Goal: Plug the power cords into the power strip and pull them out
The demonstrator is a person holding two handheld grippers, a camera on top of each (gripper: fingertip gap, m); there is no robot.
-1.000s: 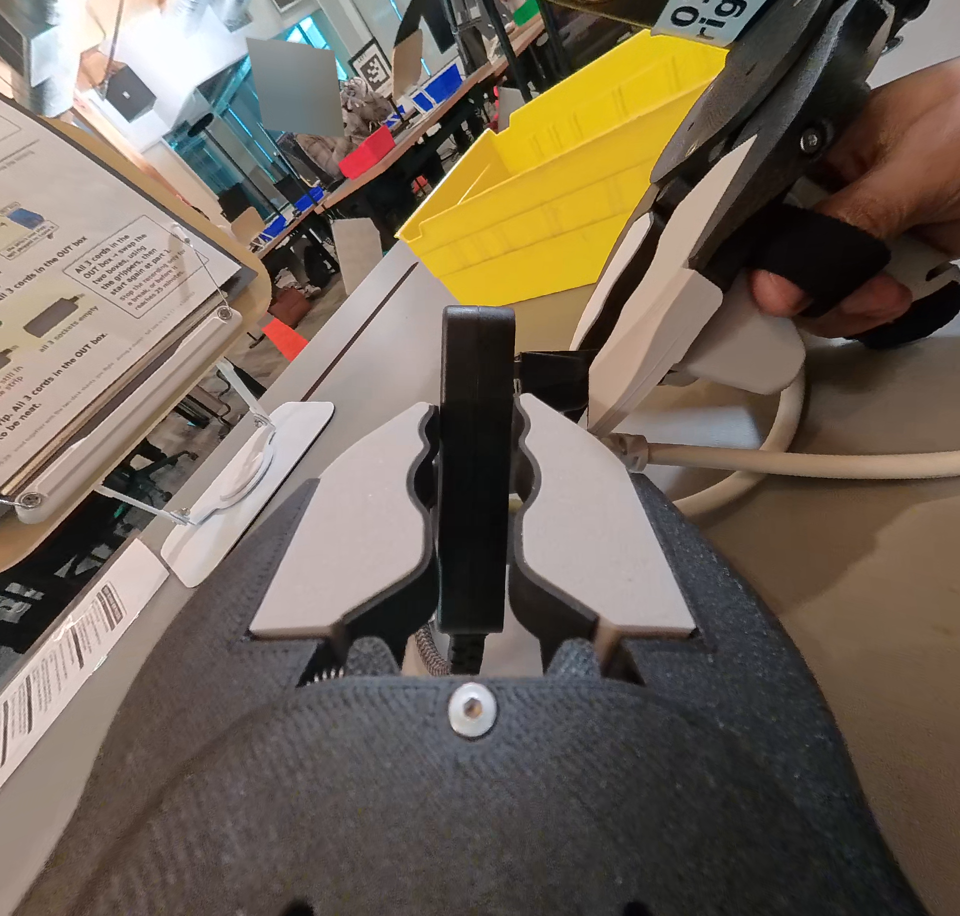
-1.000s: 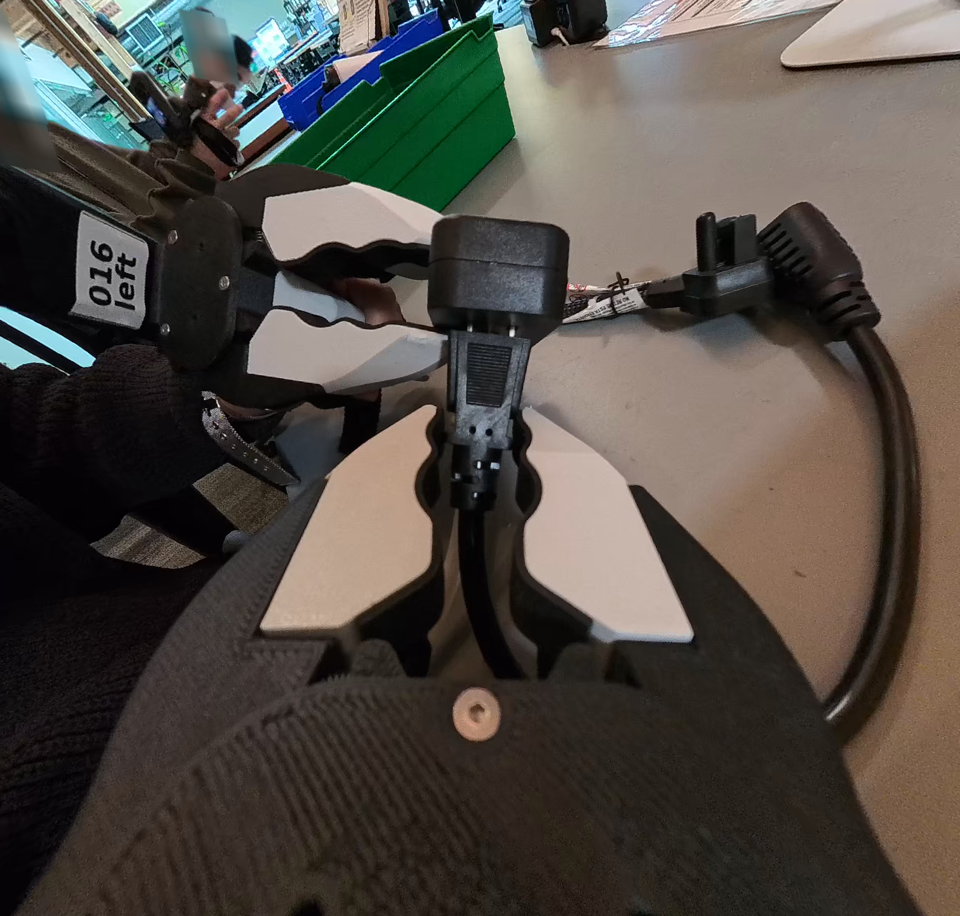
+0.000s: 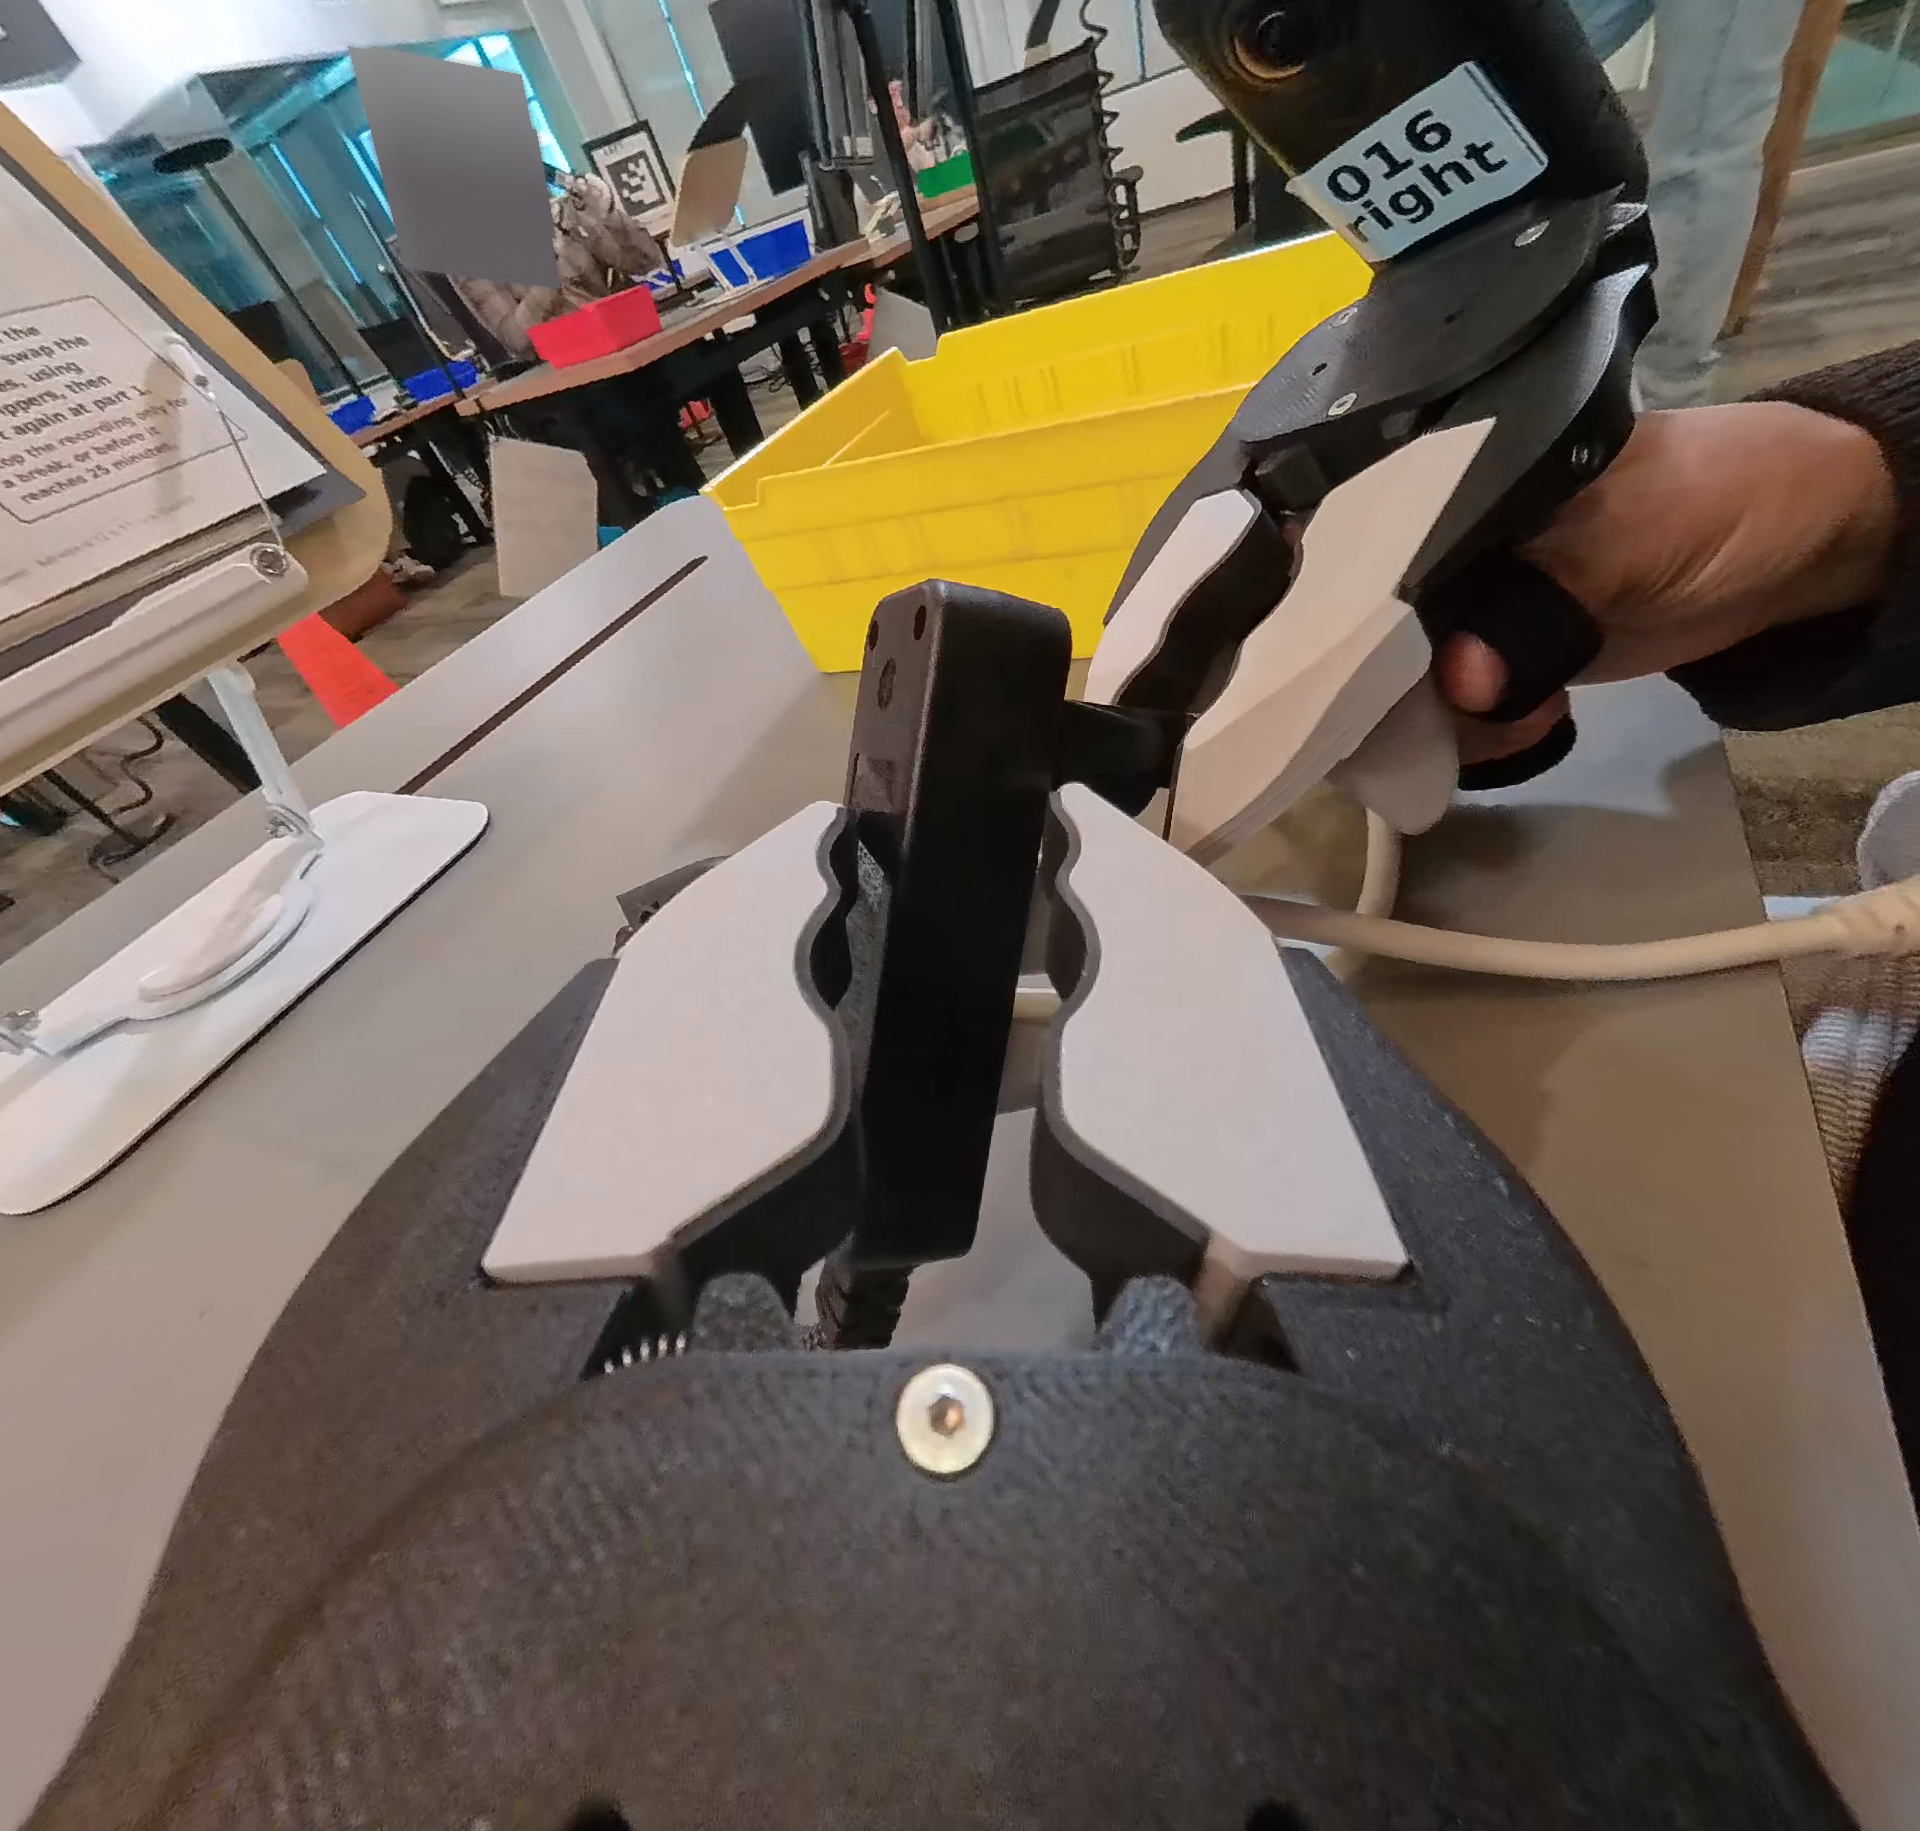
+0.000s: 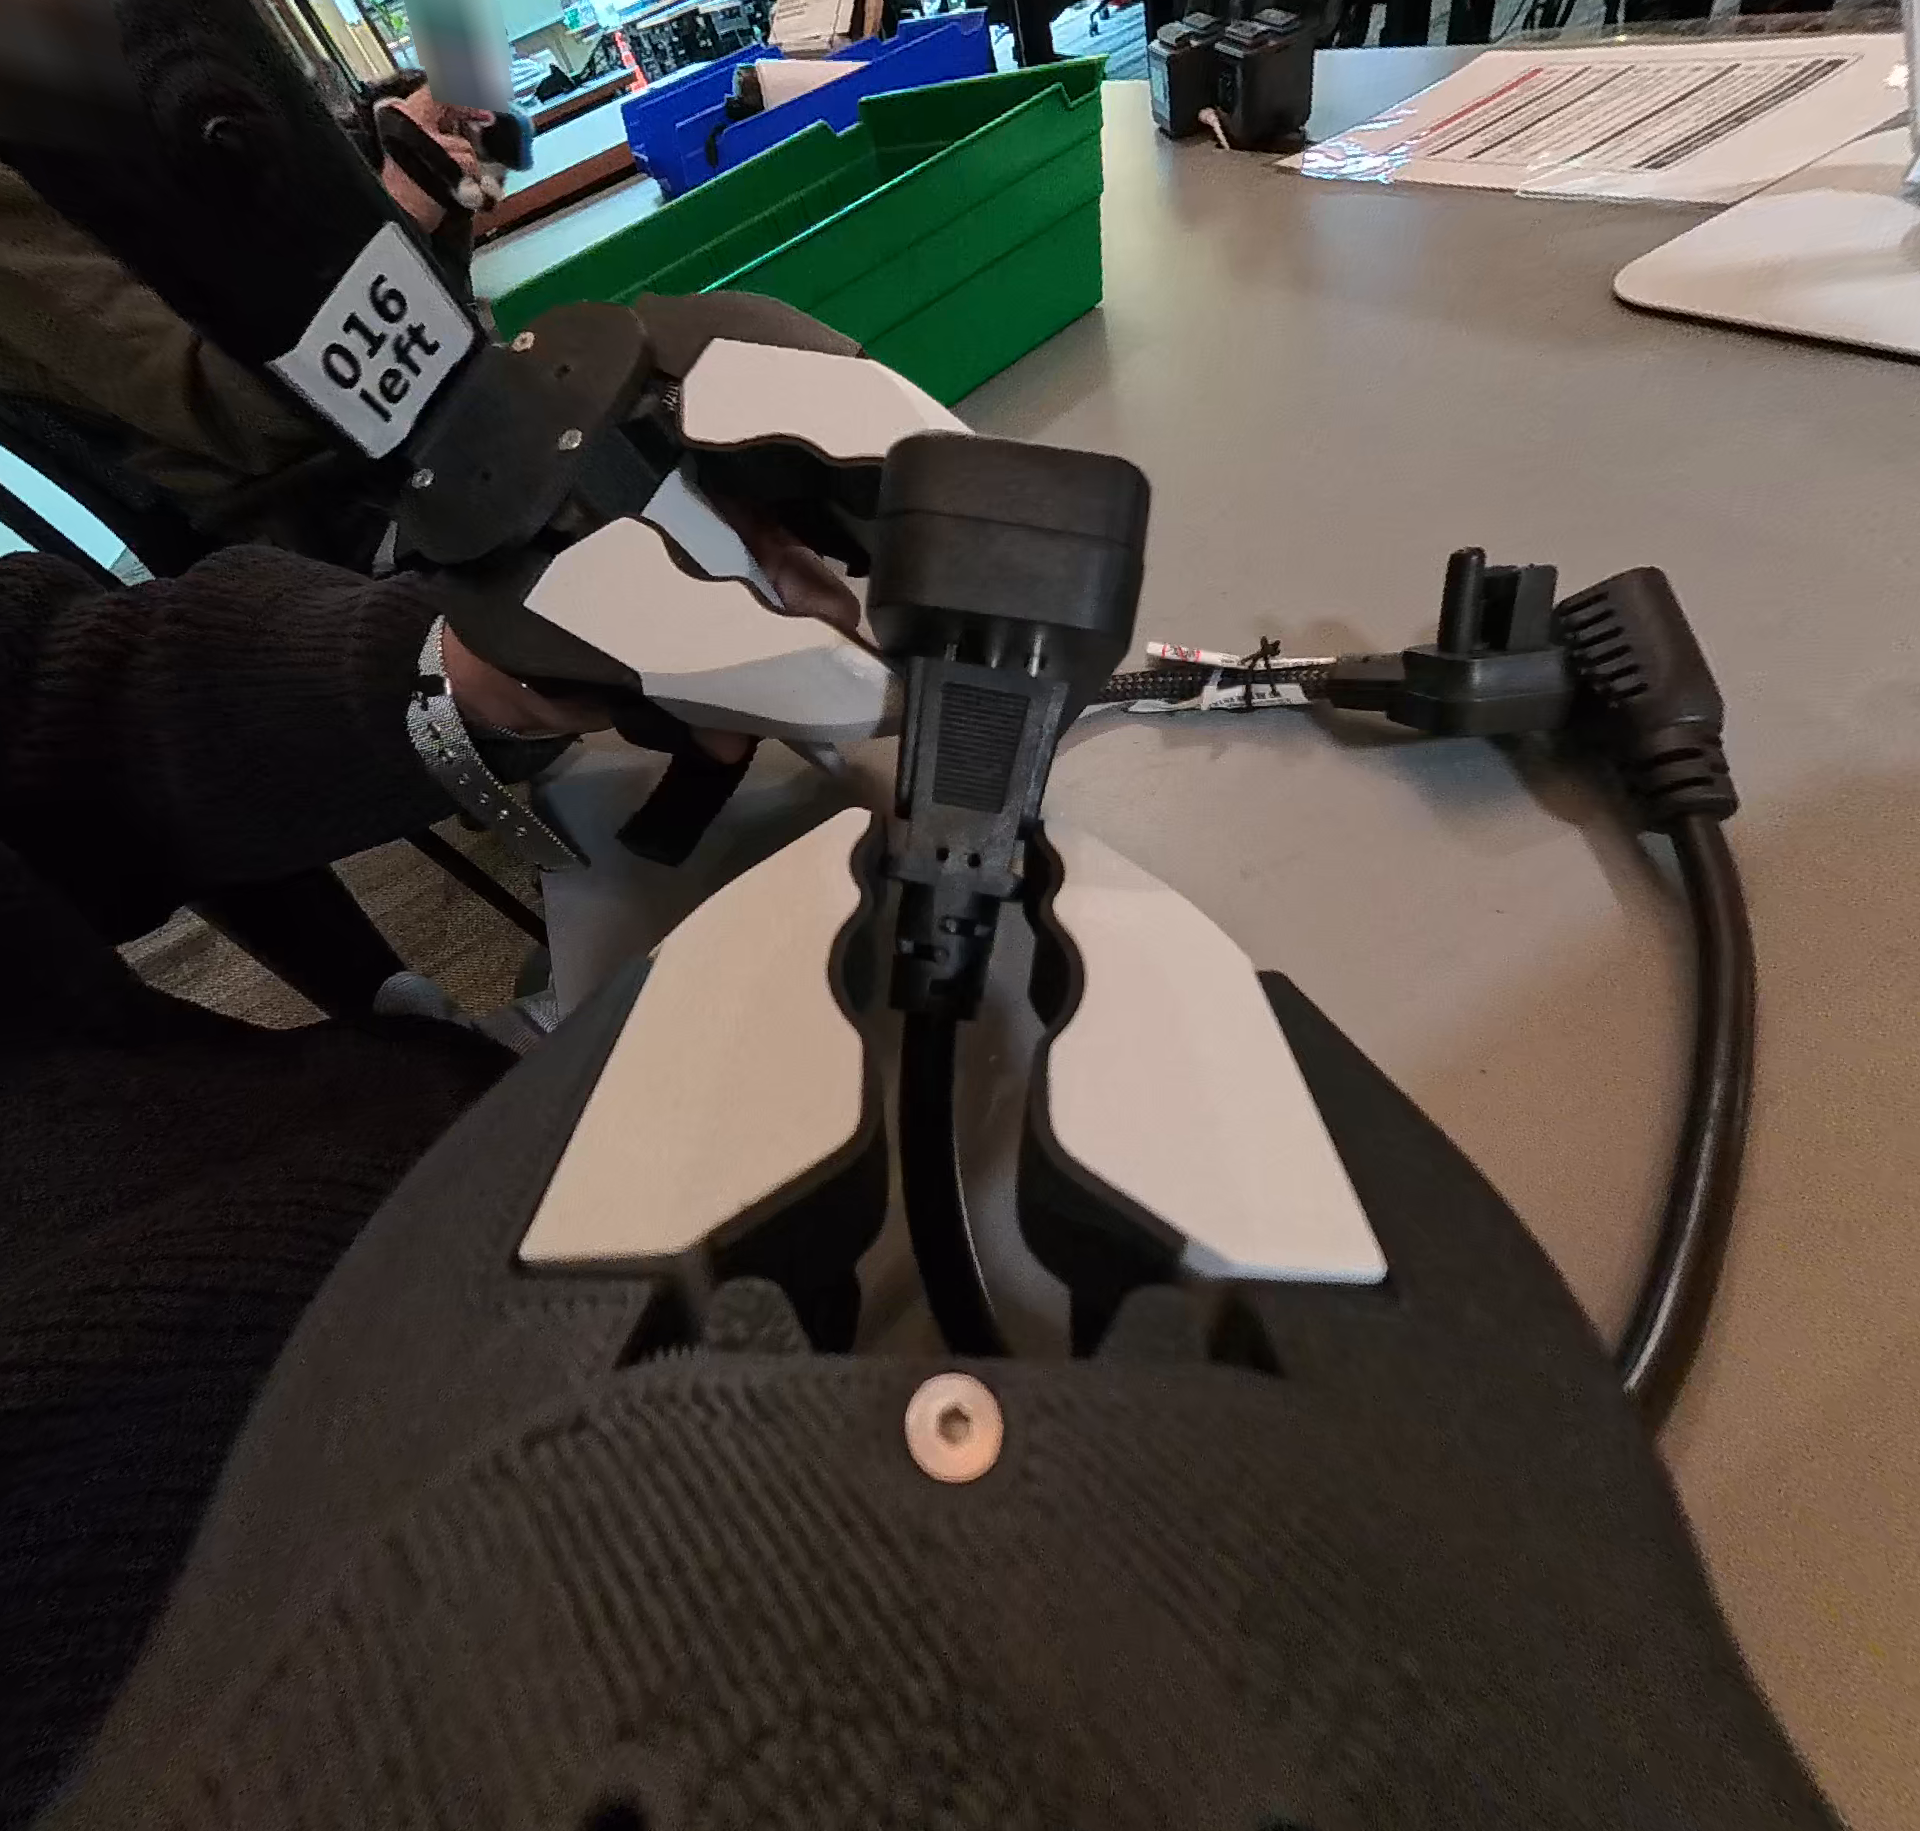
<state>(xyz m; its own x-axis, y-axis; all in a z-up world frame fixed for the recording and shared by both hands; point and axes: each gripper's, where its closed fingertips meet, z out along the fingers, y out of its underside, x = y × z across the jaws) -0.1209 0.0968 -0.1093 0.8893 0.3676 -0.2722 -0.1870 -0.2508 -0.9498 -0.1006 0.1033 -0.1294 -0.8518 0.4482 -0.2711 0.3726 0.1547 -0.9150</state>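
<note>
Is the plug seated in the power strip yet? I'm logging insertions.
Touching, but not seated: the right wrist view shows the plug with its prongs entering the power strip and bare prong showing between them.

Two grippers, left [image 3: 940, 934] and right [image 4: 951, 908], were in view; one black power strip [image 3: 951, 846]; one black cord plug [image 4: 982, 742]; one yellow bin [image 3: 997, 493]; one green bin [image 4: 883, 223]; two black chargers [image 4: 1236, 82] at the desk's far edge.
</note>
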